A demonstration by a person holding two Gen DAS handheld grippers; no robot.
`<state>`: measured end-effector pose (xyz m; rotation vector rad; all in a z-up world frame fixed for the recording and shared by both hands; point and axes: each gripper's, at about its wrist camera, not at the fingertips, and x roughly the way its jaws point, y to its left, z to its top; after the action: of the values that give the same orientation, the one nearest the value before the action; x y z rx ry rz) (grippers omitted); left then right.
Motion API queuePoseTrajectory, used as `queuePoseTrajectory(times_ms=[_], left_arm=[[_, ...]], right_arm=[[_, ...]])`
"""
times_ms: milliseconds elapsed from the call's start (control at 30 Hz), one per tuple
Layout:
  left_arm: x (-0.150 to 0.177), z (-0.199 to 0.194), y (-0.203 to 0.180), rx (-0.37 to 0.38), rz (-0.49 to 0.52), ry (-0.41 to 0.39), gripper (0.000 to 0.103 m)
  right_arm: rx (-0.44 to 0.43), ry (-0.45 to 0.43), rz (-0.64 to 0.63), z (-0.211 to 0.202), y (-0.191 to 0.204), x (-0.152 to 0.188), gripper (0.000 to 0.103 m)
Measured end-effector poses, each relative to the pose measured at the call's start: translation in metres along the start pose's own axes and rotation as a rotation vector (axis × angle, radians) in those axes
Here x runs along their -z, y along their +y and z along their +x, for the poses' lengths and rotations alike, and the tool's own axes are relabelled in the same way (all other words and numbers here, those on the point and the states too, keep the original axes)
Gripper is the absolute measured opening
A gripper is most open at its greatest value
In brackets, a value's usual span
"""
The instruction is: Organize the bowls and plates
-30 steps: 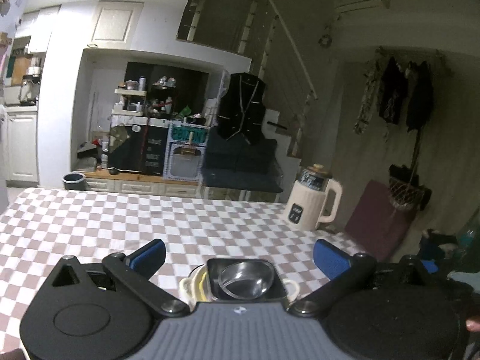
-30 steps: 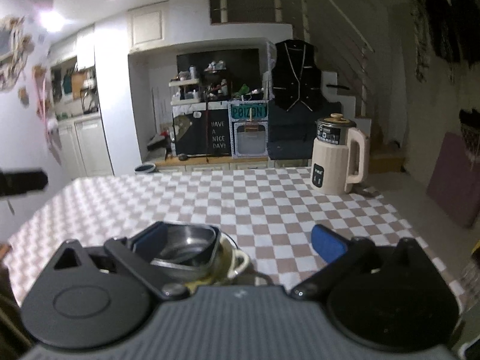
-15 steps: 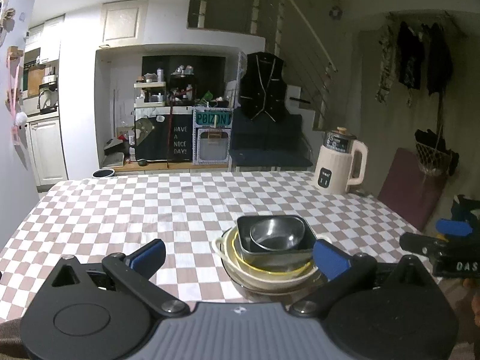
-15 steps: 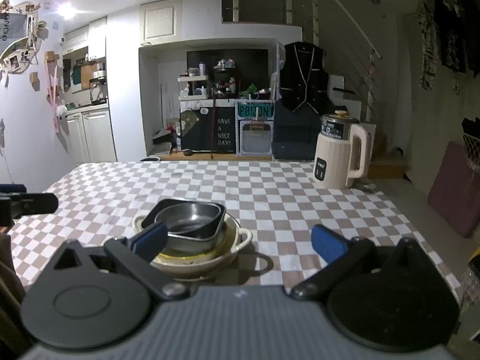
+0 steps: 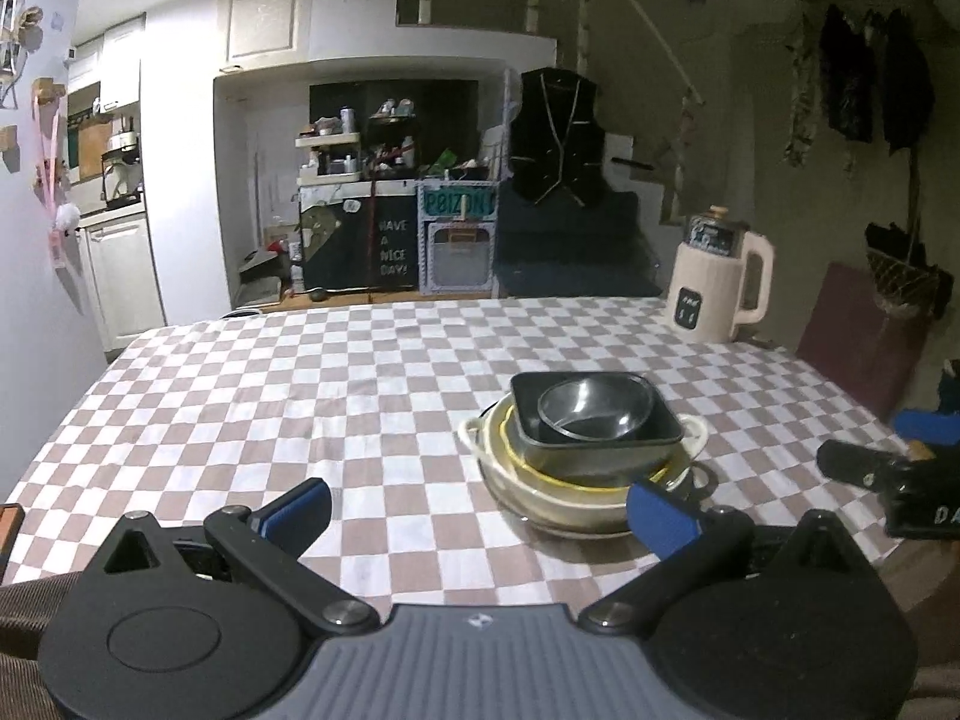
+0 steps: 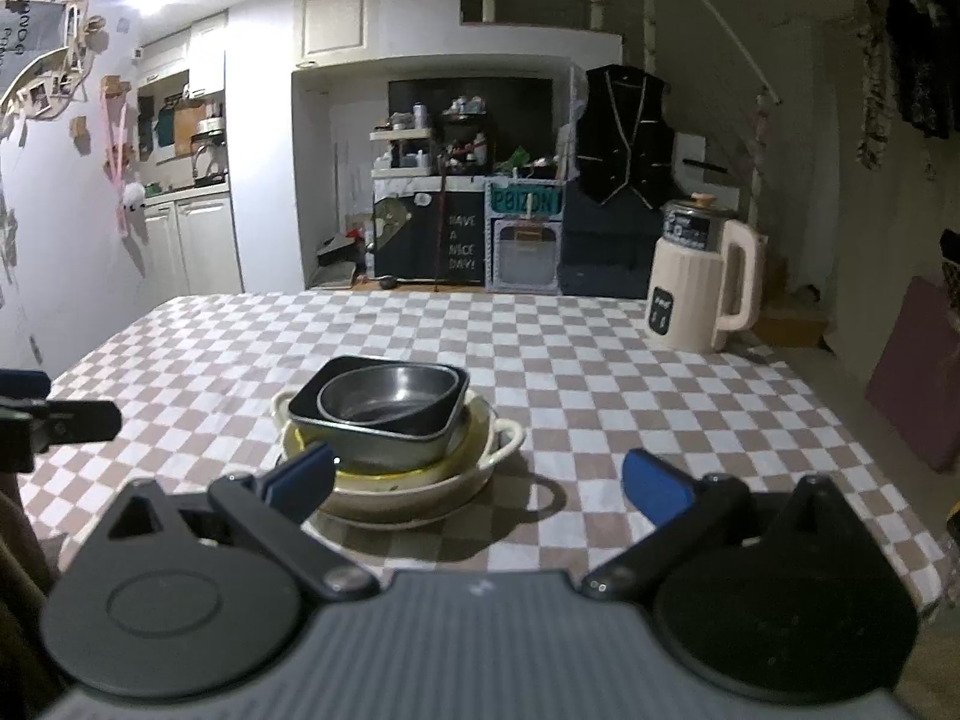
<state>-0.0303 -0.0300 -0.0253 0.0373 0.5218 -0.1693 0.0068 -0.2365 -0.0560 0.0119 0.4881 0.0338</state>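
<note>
Jaws of both grippers gape empty near a round steel bowl [image 5: 594, 407] nested in a dark square dish [image 5: 597, 441] atop a cream handled bowl [image 5: 558, 495]; leave the stack centred.

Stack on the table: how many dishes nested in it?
4, maybe more hidden: metal bowl on top, inside dark square dish, in yellow-rimmed bowl, in white handled dish at the bottom.

Steel bowl [image 5: 594, 408] nested in black dish [image 5: 600, 447], atop cream bowl [image 5: 558, 498].
</note>
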Motion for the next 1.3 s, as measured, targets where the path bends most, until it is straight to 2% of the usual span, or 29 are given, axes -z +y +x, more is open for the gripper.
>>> queuePoseTrajectory(times_ms=[233,1300], left_arm=[[0.007,0.011,-0.001,-0.022,0.030,0.031,0.103],[0.007,0.011,0.000,-0.012,0.007,0.029,0.103]], right_arm=[[0.013,0.009,-0.013,0.005,0.000,0.000,0.103],[0.021,0.019,-0.029,0.008,-0.007,0.004,0.103]])
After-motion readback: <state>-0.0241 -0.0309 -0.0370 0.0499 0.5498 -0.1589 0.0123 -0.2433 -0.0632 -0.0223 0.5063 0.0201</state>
